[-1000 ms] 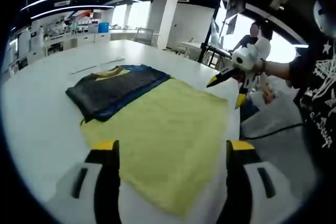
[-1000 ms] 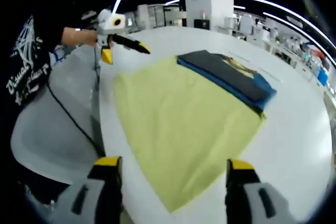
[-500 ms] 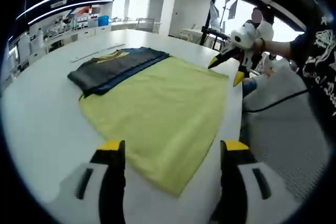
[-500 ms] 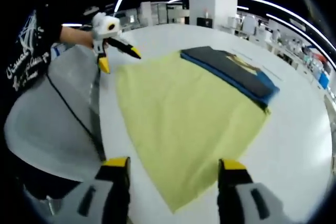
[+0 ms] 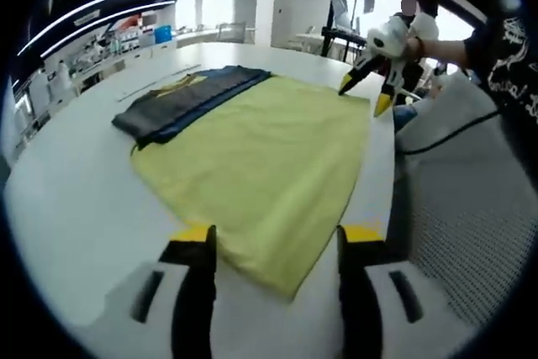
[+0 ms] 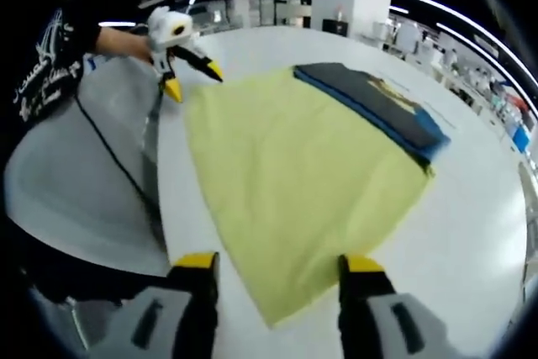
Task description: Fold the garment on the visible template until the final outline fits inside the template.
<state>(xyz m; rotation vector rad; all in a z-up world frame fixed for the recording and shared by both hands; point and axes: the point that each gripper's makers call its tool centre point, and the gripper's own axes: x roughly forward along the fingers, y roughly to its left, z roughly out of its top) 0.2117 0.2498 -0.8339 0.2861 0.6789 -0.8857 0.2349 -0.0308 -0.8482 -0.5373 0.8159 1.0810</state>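
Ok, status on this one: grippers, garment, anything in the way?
Left gripper and right gripper open, each near a cloth corner. Yellow cloth flat on white table; dark folded garment at its far edge. Nothing in the way.

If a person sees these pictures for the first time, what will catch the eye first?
First comes the large yellow cloth spread flat on the white table. At its far edge lies a dark garment with blue trim, folded flat. The left gripper and the right gripper each hang with open jaws over a near corner of the cloth.
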